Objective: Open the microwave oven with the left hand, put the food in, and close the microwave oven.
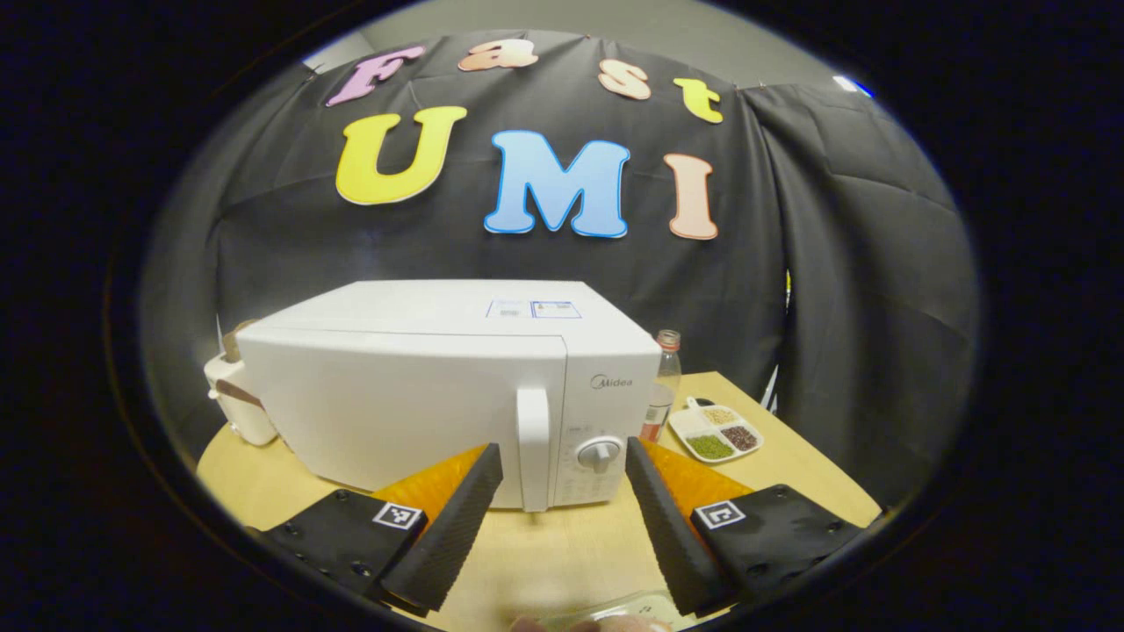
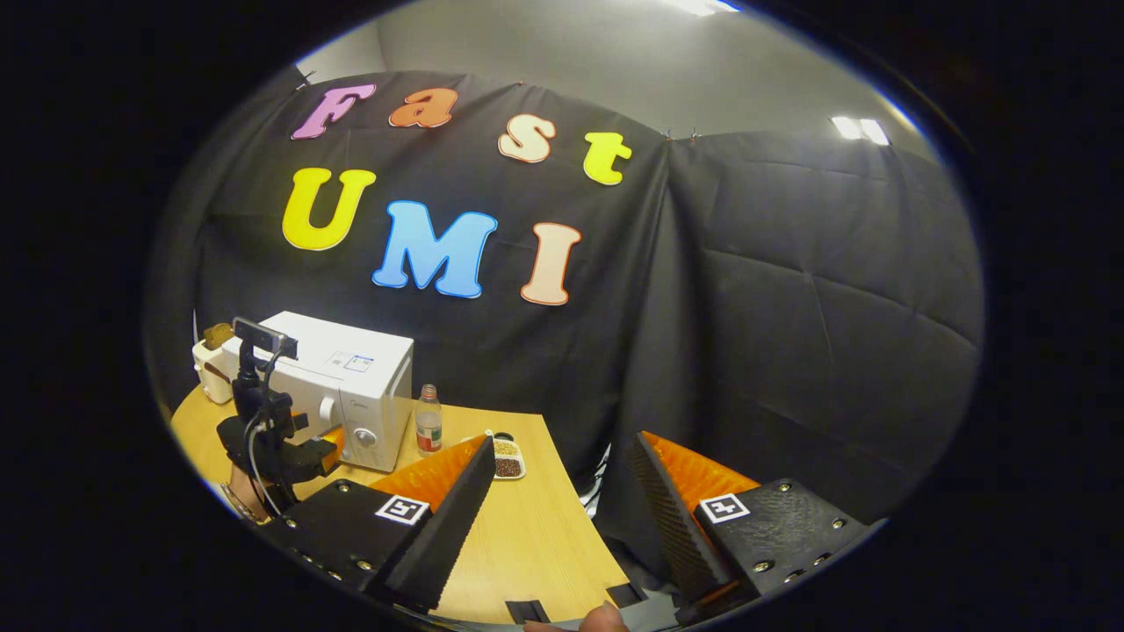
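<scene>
We have the left claw [image 1: 562, 491] spread wide and lined up in front of the microwave oven [image 1: 439, 386], which sits shut on the tabletop [image 1: 562, 553] with its upright handle [image 1: 533, 448] just beyond our fingertips. If we close beside the handle rather than around it, we may slip off or drag the whole oven toward the bottle [image 1: 660, 386] and the grain dish [image 1: 716, 432]. Our right claw [image 2: 562, 509] hangs open and empty off to the side (the food seems to be the clear container at the left gripper view's bottom edge, though we can't be sure).

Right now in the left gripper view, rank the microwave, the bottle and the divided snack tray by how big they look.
1. Microwave, by far the largest.
2. Tray and bottle look about alike; the microwave hides part of the bottle, so I won't rank them.
</scene>
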`<action>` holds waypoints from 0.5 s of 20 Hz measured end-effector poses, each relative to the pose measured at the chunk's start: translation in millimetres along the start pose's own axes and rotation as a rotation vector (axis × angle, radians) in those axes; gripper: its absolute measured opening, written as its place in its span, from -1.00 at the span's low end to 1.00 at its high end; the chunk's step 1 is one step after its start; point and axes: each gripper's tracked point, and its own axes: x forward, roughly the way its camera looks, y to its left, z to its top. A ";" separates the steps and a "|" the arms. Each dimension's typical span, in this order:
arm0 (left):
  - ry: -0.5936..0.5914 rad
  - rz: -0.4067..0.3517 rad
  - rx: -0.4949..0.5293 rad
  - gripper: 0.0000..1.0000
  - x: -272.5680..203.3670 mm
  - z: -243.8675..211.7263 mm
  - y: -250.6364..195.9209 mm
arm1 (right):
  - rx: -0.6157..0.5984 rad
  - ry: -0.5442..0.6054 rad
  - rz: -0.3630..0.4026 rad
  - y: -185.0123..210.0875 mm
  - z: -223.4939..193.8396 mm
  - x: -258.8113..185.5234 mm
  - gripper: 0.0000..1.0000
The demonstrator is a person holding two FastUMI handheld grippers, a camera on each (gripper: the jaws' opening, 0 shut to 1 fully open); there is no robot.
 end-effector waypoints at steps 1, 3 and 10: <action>0.005 0.006 -0.002 0.89 11.9 -3.5 2.3 | 0.000 0.013 -0.012 -1.8 -4.3 -0.2 0.92; 0.006 0.019 -0.006 0.92 32.6 -10.0 5.7 | -0.012 0.030 -0.036 -7.3 -8.9 -2.1 0.92; 0.110 0.094 -0.019 0.19 60.3 -49.5 27.0 | 0.001 0.066 -0.071 -17.0 -16.7 -12.8 0.93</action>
